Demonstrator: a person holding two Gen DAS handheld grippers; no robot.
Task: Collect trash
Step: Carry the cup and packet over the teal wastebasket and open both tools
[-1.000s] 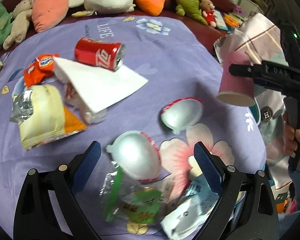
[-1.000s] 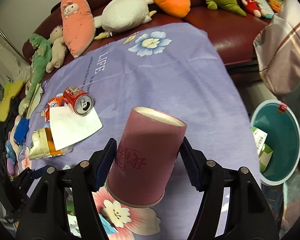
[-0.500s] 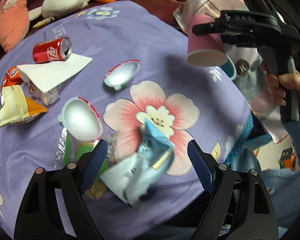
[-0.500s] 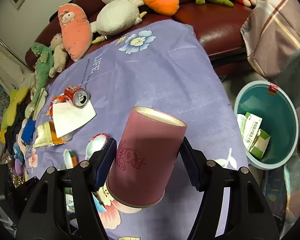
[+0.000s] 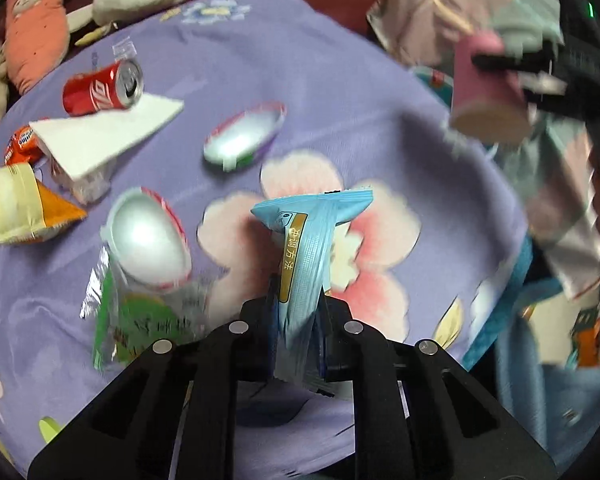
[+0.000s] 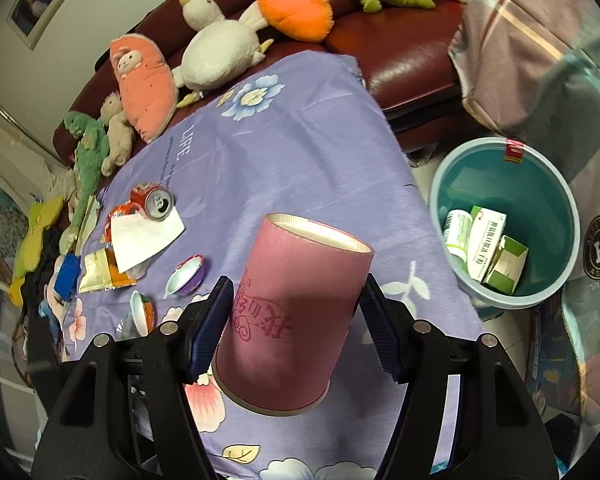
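My left gripper [image 5: 298, 320] has its jaws closing on a light blue wrapper [image 5: 306, 256] that stands up between the pads above the purple cloth. My right gripper [image 6: 296, 312] is shut on a pink paper cup [image 6: 296, 316], held over the table's right edge; the same cup [image 5: 486, 88] shows blurred in the left wrist view. A teal bin [image 6: 556, 288] with small boxes inside stands on the floor to the right of the cup. On the cloth lie a red can [image 5: 102, 88], a white napkin [image 5: 108, 136], two foil lids [image 5: 148, 236] and a green wrapper [image 5: 140, 320].
A yellow snack bag [image 5: 20, 212] and an orange wrapper [image 5: 20, 146] lie at the table's left. Plush toys [image 6: 220, 48] line the dark red sofa [image 6: 400, 48] behind. A plaid cloth [image 6: 520, 52] hangs at the right, beyond the bin.
The left gripper's jaws closed from wide open onto the light blue wrapper, which now stands upright between them. The right gripper carried the pink cup to the right, bringing the bin into fuller view.
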